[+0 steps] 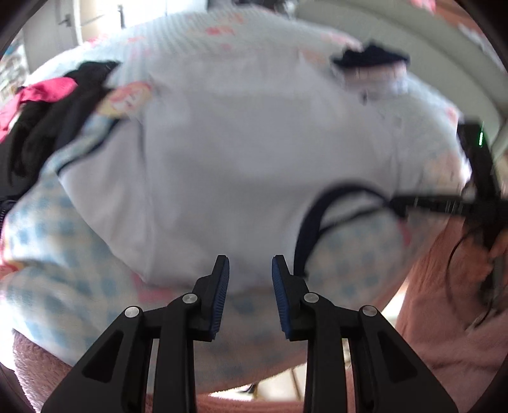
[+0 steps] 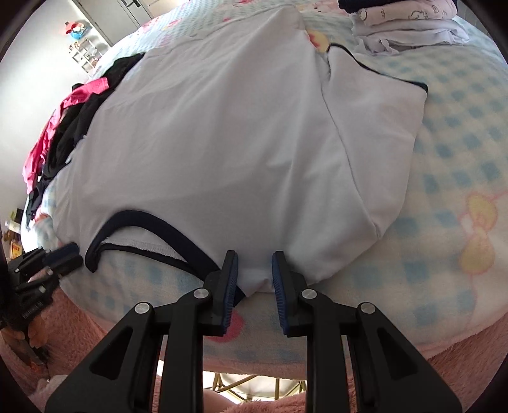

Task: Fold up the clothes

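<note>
A white T-shirt (image 2: pixel 222 133) with a navy collar (image 2: pixel 149 219) lies spread on a blue-checked blanket (image 2: pixel 460 152); one sleeve (image 2: pixel 381 104) is folded over at the right. My right gripper (image 2: pixel 255 276) is at the shirt's near shoulder, and a creased corner of white fabric sits pinched between its pads. My left gripper (image 1: pixel 250 276) hovers over the shirt's near edge (image 1: pixel 222 190), with a plain gap between its pads and nothing in it. In the right wrist view the left gripper (image 2: pixel 62 255) stays left of the collar, off the shirt. The left wrist view is blurred.
A heap of black and pink clothes (image 2: pixel 70 127) lies along the shirt's left side. A stack of folded pale garments (image 2: pixel 409 22) sits at the back right. Pink fleece (image 2: pixel 460 365) runs along the bed's near edge. Shelves (image 2: pixel 82 50) stand by the far wall.
</note>
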Motion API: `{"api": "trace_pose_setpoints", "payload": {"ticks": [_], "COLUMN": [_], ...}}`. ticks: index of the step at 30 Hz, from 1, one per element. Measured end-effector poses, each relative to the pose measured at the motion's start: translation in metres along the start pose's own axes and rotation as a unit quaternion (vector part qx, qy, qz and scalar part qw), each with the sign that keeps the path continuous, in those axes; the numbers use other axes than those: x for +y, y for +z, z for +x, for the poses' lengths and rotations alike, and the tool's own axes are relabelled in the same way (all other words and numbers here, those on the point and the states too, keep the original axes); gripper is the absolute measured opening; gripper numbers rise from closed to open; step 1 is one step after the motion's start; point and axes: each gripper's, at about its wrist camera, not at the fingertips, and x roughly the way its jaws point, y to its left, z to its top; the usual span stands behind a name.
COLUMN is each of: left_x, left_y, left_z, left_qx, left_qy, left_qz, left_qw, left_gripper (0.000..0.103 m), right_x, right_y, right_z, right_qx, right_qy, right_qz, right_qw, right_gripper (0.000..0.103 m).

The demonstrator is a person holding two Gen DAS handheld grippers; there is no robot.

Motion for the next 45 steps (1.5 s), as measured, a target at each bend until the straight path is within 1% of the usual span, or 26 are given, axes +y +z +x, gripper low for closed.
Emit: {"api": "trace_pose_setpoints", "payload": {"ticks": [2,4,6,8,10,12,14,15,16,18,19,20,21,24,25,27,28,29,30,32,34,36,38,41,42,45], "left_x": [0.003,-0.003,-0.017,-0.028,-0.033,-0.033,-0.028,-0.023,-0.018,-0.013,-0.012,-0.012,-0.014,-0.024,-0.025,-0.025,-0.022,-0.02,-0.018,-0.018,-0.016,-0.016,-0.016,-0.017,-0.017,-0.018], "left_y": [0.01,0.018,0.019,0.017,0.008,0.002,0.002,0.006,0.014,0.032,0.041,0.049,0.056,0.069,0.069,0.065,0.057,0.048,0.039,0.023,0.023,0.032,0.044,0.068,0.076,0.105], "left_z": [-0.003,0.009,0.025,0.04,0.047,0.045,0.039,0.032,0.02,-0.004,-0.009,-0.014,-0.013,0.012,0.021,0.041,0.051,0.058,0.062,0.057,0.051,0.043,0.032,0.023,0.025,0.042], "left_qx": [-0.015,-0.011,0.005,0.037,0.053,0.057,0.063,0.06,0.043,-0.005,-0.02,-0.033,-0.037,-0.01,0.006,0.041,0.066,0.079,0.085,0.08,0.085,0.086,0.072,0.042,0.037,0.029], "left_qy": [-0.002,0.002,0.007,0.018,0.036,0.033,0.014,0.003,-0.007,-0.027,-0.031,-0.035,-0.034,0.011,0.015,0.014,0.013,0.019,0.02,0.011,0.002,-0.006,-0.017,-0.043,-0.044,-0.022], "left_qz": [-0.008,0.009,0.029,0.046,0.059,0.058,0.045,0.024,-0.002,-0.028,-0.03,-0.03,-0.023,0.009,0.008,-0.005,-0.019,-0.028,-0.036,-0.044,-0.041,-0.04,-0.039,-0.036,-0.034,-0.012], "left_qw": [0.9999,0.9999,0.9995,0.9981,0.9962,0.9962,0.9969,0.9979,0.999,0.9992,0.9989,0.9984,0.9984,0.9998,0.9998,0.999,0.9976,0.9963,0.9955,0.9958,0.9955,0.9955,0.9965,0.9976,0.9978,0.9993], "left_gripper": [0.03,0.03,0.03,0.03,0.03,0.03,0.03,0.031,0.031,0.031,0.036,0.043,0.045,0.046,0.046,0.046,0.046,0.045,0.045,0.045,0.046,0.046,0.046,0.049,0.049,0.049], "right_x": [0.001,0.0,-0.002,-0.007,-0.009,-0.01,-0.01,-0.009,-0.009,-0.006,-0.005,-0.004,-0.003,0.001,0.005,-0.006,-0.007,-0.009,-0.011,-0.015,-0.021,-0.025,-0.027,-0.031,-0.032,-0.029], "right_y": [-0.001,-0.002,-0.001,-0.002,-0.007,-0.011,-0.009,-0.008,-0.007,0.002,0.009,0.016,0.023,0.04,0.043,0.029,0.026,0.022,0.016,0.006,-0.003,0.0,0.005,0.025,0.033,0.061], "right_z": [-0.011,-0.019,-0.012,-0.002,-0.003,-0.008,-0.013,-0.016,-0.018,-0.027,-0.031,-0.033,-0.033,-0.026,-0.019,-0.01,-0.005,-0.001,0.001,-0.002,-0.009,-0.019,-0.03,-0.047,-0.049,-0.041], "right_qx": [-0.013,-0.023,-0.009,0.015,0.016,0.017,0.016,0.016,0.011,-0.006,-0.013,-0.017,-0.021,-0.017,-0.012,0.002,0.008,0.011,0.012,0.016,0.025,0.031,0.03,0.003,-0.003,-0.012], "right_qy": [0.008,0.008,-0.005,-0.01,-0.007,-0.005,0.0,0.003,0.011,0.04,0.052,0.053,0.047,0.023,0.014,-0.005,-0.011,-0.013,-0.01,-0.001,0.007,0.013,0.018,0.027,0.025,0.0], "right_qz": [-0.003,-0.002,0.002,0.007,0.009,0.009,0.004,0.001,-0.002,-0.008,-0.01,-0.012,-0.014,-0.019,-0.022,-0.032,-0.036,-0.038,-0.037,-0.036,-0.039,-0.044,-0.048,-0.049,-0.051,-0.064], "right_qw": [1.0,1.0,1.0,1.0,1.0,1.0,1.0,1.0,1.0,0.999,0.998,0.998,0.999,0.999,1.0,0.999,0.999,0.999,0.999,0.999,0.999,0.998,0.998,0.998,0.998,0.998], "right_gripper": [0.022,0.023,0.03,0.03,0.03,0.03,0.03,0.03,0.03,0.03,0.03,0.03,0.03,0.03,0.03,0.03,0.03,0.031,0.031,0.031,0.031,0.031,0.031,0.033,0.037,0.037]}}
